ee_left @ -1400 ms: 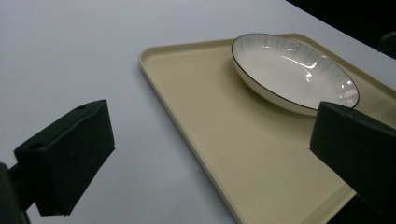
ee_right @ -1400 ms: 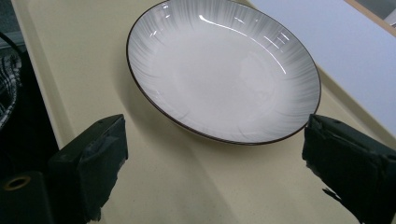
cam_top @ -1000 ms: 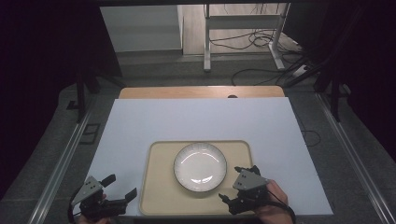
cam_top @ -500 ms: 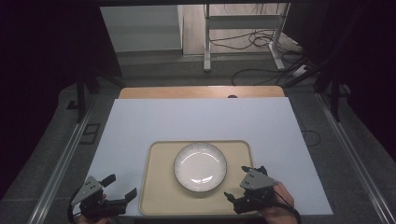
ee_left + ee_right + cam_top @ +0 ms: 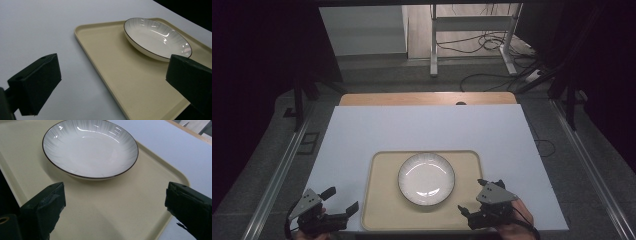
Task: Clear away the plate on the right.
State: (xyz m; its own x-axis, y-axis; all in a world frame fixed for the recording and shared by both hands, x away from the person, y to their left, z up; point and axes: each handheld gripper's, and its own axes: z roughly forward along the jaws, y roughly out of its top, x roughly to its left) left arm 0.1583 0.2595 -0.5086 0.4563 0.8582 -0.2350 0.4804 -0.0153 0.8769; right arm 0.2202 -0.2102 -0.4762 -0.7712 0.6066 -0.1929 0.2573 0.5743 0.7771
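A white plate with a dark rim (image 5: 426, 178) (image 5: 157, 37) (image 5: 90, 147) rests in the middle of a beige tray (image 5: 387, 200) (image 5: 120, 67) (image 5: 112, 215) on the white table. My left gripper (image 5: 341, 198) is open at the table's near left, just off the tray's left edge, with nothing between its jaws. My right gripper (image 5: 472, 196) is open over the tray's near right corner, close to the plate and not touching it. In the right gripper view the plate lies ahead of the spread jaws.
The white table top (image 5: 427, 127) stretches bare beyond the tray, with a wooden strip (image 5: 427, 98) along its far edge. Past that, a metal stand (image 5: 472, 35) and cables (image 5: 482, 75) lie on the floor.
My right gripper has drawn back toward the near right, away from the plate. The left gripper has stayed put.
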